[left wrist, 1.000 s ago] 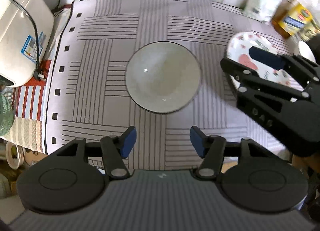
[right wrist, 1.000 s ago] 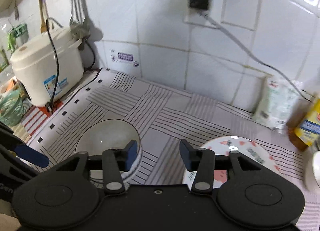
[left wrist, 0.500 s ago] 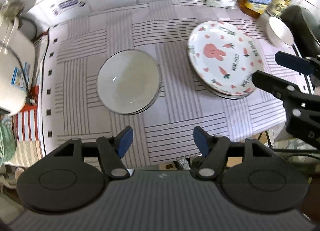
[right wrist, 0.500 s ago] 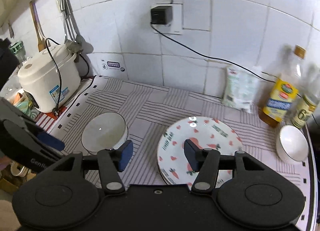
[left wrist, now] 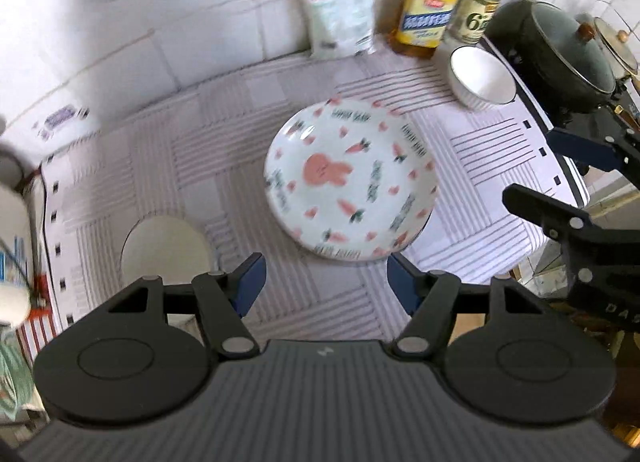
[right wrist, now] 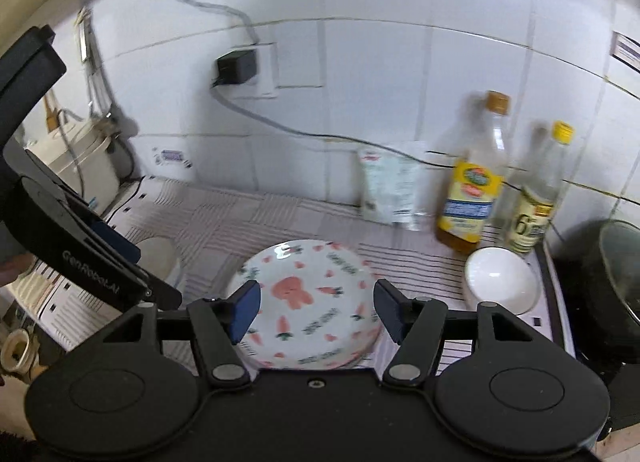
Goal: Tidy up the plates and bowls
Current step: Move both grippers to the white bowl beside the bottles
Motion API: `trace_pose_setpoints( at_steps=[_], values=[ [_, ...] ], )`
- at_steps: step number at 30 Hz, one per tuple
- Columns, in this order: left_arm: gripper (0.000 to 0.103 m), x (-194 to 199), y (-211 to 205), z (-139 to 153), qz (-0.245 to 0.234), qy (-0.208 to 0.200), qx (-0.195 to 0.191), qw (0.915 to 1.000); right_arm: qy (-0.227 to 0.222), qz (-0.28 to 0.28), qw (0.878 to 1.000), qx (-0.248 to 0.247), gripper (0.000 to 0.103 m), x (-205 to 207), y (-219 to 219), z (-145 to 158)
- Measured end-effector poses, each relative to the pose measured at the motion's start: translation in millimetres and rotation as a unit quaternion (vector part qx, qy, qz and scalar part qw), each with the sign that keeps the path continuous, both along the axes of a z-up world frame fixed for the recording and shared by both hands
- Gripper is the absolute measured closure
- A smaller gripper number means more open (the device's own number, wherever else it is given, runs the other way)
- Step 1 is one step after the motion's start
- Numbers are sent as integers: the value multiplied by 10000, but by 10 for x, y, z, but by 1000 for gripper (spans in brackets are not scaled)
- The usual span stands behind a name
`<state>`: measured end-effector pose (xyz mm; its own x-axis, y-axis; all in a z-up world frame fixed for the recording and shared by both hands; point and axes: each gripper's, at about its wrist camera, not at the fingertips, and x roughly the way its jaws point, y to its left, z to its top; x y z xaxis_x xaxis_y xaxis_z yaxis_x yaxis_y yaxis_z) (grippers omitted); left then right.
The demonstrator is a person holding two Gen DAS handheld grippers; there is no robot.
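Note:
A white plate with a pink rabbit and carrots (left wrist: 350, 178) lies mid-counter on the striped cloth; it seems to rest on another plate, and it also shows in the right wrist view (right wrist: 308, 302). A plain pale bowl (left wrist: 166, 248) sits to its left, and shows in the right wrist view (right wrist: 158, 256). A small white bowl (left wrist: 482, 76) stands at the back right, also in the right wrist view (right wrist: 500, 280). My left gripper (left wrist: 322, 280) is open and empty above the counter's front edge. My right gripper (right wrist: 316, 310) is open and empty, just in front of the rabbit plate.
Two bottles (right wrist: 472, 182) and a white packet (right wrist: 390, 186) stand against the tiled wall. A dark lidded pot (left wrist: 560, 50) sits at the right. A rice cooker (right wrist: 76, 158) stands at the left. A cable hangs from the wall socket (right wrist: 238, 66).
Both grippers have swung right and pulled back: the rabbit plate now sits in the middle of both views, and the pale bowl has slid to the left. Both stay open.

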<state>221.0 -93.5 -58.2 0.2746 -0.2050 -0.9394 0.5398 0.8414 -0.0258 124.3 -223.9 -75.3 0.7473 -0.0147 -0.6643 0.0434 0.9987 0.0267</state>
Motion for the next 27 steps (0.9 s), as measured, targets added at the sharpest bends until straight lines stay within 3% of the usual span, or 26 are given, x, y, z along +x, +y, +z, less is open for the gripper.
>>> trace_pose_setpoints(
  at_steps=[4,9,14,20,25,27],
  values=[
    [36,119,-315,-44,-60,38,-4,10000,-53,-173,9998,-13,32,3,-327,-84],
    [33,294,-717,-256,-101,159,276,9994,109,-90,9977,-669,32,34,-611,-309],
    [32,425,-1102,-361,-231,16,368,9991,239,-63,9975,-662,29,49,-957,-602],
    [24,520,-1544,-458,-359,-176,164,9991,348,-476,9970,-500,27,168,-1391,-993],
    [20,651,-1865,-598,-385,-265,34,9989,652,-542,9934,-768,18,360,-1617,-1360],
    [20,717,-1966,-683,-348,-281,-65,9990,661,-613,9944,-550,17,436,-1730,-1466]
  ],
)
